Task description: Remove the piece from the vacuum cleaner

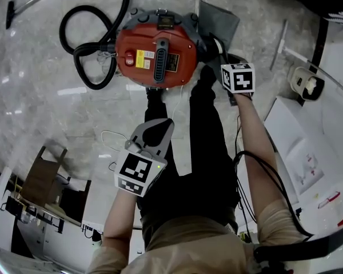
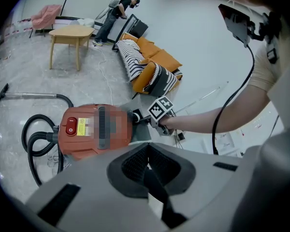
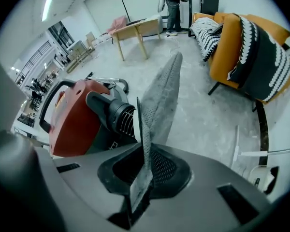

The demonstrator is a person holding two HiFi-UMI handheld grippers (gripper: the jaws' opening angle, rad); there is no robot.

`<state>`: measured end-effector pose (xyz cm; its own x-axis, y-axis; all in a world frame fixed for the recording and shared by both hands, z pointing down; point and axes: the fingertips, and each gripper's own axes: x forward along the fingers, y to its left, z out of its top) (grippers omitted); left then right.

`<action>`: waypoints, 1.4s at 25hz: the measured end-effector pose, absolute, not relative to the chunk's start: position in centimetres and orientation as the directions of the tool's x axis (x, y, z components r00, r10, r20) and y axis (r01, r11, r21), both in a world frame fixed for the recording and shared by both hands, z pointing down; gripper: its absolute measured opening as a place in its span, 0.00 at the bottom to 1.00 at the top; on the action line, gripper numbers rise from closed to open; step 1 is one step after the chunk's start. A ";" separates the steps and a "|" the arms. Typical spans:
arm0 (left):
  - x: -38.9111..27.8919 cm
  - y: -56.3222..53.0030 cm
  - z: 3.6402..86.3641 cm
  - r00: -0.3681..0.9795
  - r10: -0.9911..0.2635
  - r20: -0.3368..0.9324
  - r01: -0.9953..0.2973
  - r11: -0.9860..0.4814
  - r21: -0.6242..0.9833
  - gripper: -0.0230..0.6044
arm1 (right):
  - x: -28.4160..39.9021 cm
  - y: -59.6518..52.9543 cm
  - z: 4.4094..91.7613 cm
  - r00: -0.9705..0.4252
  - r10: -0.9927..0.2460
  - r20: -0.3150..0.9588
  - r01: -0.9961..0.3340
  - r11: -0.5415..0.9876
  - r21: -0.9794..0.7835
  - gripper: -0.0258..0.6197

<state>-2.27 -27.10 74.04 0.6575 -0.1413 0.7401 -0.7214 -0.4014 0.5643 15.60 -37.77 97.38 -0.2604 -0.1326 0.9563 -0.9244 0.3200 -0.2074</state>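
The red vacuum cleaner (image 1: 154, 50) sits on the marble floor just past the person's feet, its black hose (image 1: 86, 44) looped at its left. My right gripper (image 1: 233, 67) is low at the cleaner's right end, next to the black ribbed outlet (image 3: 113, 112). It is shut on a thin grey filter sheet (image 3: 159, 95), which stands up edge-on between the pads (image 3: 144, 170); in the head view the sheet (image 1: 217, 20) lies beyond the marker cube. My left gripper (image 1: 154, 127) hangs over the person's dark trousers, apart from the cleaner (image 2: 94, 129), its jaws (image 2: 147, 151) closed on nothing.
An orange sofa (image 3: 251, 37) with striped throws stands right of the cleaner. A wooden table (image 2: 70, 33) and a person (image 2: 117, 11) are far behind. The metal wand (image 2: 29, 95) lies on the floor at the left. White boards and a socket box (image 1: 306, 84) lie at the right, a cardboard box (image 1: 43, 176) lower left.
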 end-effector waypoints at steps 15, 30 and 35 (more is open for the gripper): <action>-2.2 -26.2 74.2 0.661 -0.143 0.737 -0.721 -0.396 0.569 0.04 | 16.2 -38.0 98.0 -0.277 -0.155 0.948 -0.914 0.348 -0.209 0.09; -0.6 -26.0 74.8 0.660 -0.130 0.740 -0.718 -0.396 0.572 0.04 | 21.2 -38.7 99.6 -0.163 -0.138 0.977 -0.938 0.328 -0.111 0.08; 0.0 -26.1 75.1 0.657 -0.096 0.748 -0.707 -0.422 0.567 0.04 | 23.2 -39.3 98.4 -0.184 -0.156 0.971 -0.955 0.264 -0.138 0.08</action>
